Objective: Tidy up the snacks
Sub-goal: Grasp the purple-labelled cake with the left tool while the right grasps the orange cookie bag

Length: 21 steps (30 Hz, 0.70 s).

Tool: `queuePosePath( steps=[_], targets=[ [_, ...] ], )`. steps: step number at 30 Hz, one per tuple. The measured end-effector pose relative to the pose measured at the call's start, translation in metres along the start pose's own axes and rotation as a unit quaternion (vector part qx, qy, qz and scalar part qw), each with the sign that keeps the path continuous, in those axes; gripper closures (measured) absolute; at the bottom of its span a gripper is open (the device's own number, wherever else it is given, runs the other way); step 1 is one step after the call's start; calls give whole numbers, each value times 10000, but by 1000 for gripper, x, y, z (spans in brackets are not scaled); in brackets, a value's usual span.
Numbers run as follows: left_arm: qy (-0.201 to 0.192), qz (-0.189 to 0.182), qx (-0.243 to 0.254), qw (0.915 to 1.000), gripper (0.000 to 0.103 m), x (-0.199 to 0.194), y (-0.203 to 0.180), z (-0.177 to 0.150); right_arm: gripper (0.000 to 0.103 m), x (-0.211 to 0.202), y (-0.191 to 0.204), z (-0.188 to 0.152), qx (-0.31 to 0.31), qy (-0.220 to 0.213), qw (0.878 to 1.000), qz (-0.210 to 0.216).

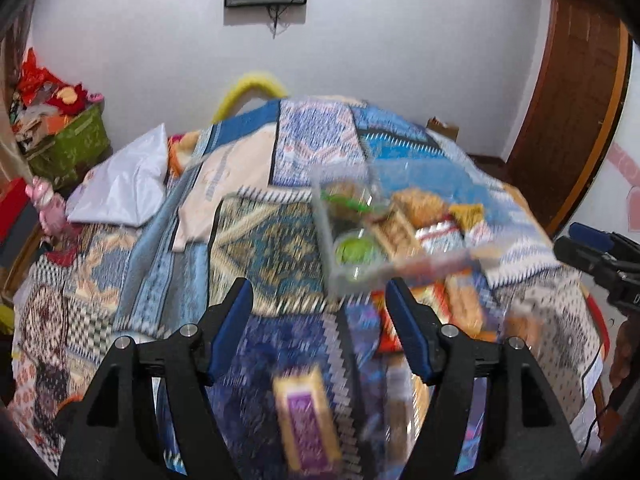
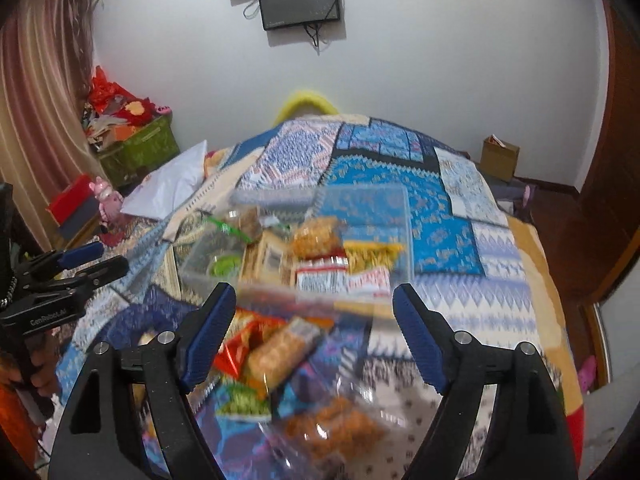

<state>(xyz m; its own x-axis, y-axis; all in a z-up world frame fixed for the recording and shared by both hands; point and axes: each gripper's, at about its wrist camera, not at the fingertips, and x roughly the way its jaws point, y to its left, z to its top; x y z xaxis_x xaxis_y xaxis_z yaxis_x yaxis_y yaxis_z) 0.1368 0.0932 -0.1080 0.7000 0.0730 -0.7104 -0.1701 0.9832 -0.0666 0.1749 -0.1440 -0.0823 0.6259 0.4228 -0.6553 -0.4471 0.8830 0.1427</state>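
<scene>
Both frames blurred. Clear container [image 2: 320, 236] on the bed [image 2: 500, 280] already holds several snack packs; more loose snacks [image 2: 280, 356] lie on the quilt just in front of it. Left gripper [image 1: 320, 316] and right gripper [image 2: 314, 320]: fingers apart, empty. Judged partway done.

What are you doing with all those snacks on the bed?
A person is sorting snacks, with a two-finger gripper in each hand. A clear plastic box on the blue patterned patchwork bedspread already holds several packets and a small green-lidded cup. More packets lie loose in front of it, among them an orange wrapped snack bar and a purple and yellow packet. The left gripper and the right gripper both hang open above the pile, holding nothing. The pictures are blurry.
</scene>
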Motion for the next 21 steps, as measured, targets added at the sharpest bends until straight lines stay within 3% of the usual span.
queuePosePath(
  steps=[12,16,21],
  targets=[
    [957,67,-412,9945,35,31,21,-70,24,22,-2,-59,92,787,9968,-74],
    [1080,52,-440,9932,35,37,20,-83,24,35,-1,-76,131,1054,9941,-201],
    [1183,-52,-411,9921,35,43,15,-94,23,33,-6,-85,177,1045,9932,-481]
  ],
)
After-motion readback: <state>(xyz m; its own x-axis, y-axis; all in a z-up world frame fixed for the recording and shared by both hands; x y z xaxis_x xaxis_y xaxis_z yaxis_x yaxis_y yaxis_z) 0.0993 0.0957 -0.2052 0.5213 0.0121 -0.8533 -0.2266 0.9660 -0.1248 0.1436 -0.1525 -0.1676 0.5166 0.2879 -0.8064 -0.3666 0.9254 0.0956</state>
